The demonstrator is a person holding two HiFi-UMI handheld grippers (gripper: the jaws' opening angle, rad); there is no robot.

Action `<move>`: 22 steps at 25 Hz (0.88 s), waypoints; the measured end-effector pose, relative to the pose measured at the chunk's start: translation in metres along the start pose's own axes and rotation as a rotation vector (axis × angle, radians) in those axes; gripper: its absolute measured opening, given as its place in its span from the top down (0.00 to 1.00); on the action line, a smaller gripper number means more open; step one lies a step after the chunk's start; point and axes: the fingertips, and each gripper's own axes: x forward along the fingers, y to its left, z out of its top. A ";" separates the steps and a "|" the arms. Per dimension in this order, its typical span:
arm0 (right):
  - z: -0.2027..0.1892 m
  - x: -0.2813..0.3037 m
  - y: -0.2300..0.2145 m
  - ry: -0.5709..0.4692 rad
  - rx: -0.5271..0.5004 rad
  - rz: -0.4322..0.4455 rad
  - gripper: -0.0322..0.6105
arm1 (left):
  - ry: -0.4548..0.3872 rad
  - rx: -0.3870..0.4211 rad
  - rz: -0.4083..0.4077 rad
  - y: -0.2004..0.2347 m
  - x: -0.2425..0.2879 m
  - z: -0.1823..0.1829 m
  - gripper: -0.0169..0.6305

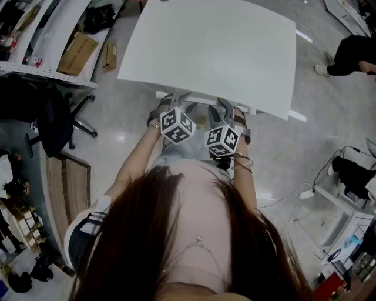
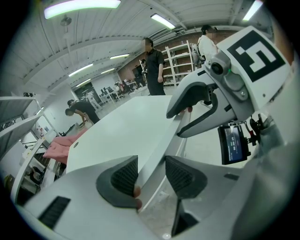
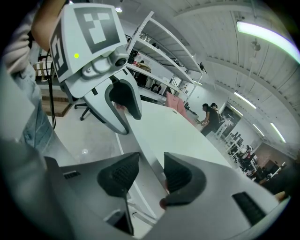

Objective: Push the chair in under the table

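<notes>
Tilted down side by side, my left gripper (image 1: 178,100) and right gripper (image 1: 226,107) clamp the table (image 1: 205,47) edge; office chair (image 1: 56,126) far left.

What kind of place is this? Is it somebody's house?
Probably not a house: it looks like a big workshop or lab. Long strip lights hang under a high ceiling, tall metal shelves stand at the back, and there is a plain white table and a black office chair.

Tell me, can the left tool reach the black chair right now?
Probably not. The left tool is clamped on the near edge of the table, and the black chair stands off to the side, apart. It would likely have to let go and move over.
</notes>
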 end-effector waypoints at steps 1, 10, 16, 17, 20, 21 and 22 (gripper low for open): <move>0.000 0.001 -0.001 0.000 0.001 -0.001 0.67 | -0.001 0.002 0.001 0.001 0.001 0.000 0.69; 0.002 0.006 -0.007 0.002 0.007 -0.005 0.67 | -0.003 0.003 -0.006 0.008 0.005 0.003 0.69; 0.006 0.010 -0.007 0.001 0.011 -0.008 0.67 | -0.004 0.005 -0.013 0.015 0.005 0.001 0.69; 0.007 0.010 -0.007 0.000 0.010 -0.008 0.67 | -0.004 0.005 -0.015 0.015 0.005 0.001 0.69; 0.007 0.010 -0.008 0.001 0.010 -0.010 0.67 | -0.007 0.007 -0.016 0.015 0.005 0.002 0.69; 0.007 0.010 -0.008 0.001 0.010 -0.010 0.67 | -0.007 0.008 -0.015 0.015 0.005 0.002 0.69; 0.007 0.010 -0.008 0.000 0.010 -0.011 0.67 | -0.007 0.008 -0.014 0.016 0.005 0.002 0.69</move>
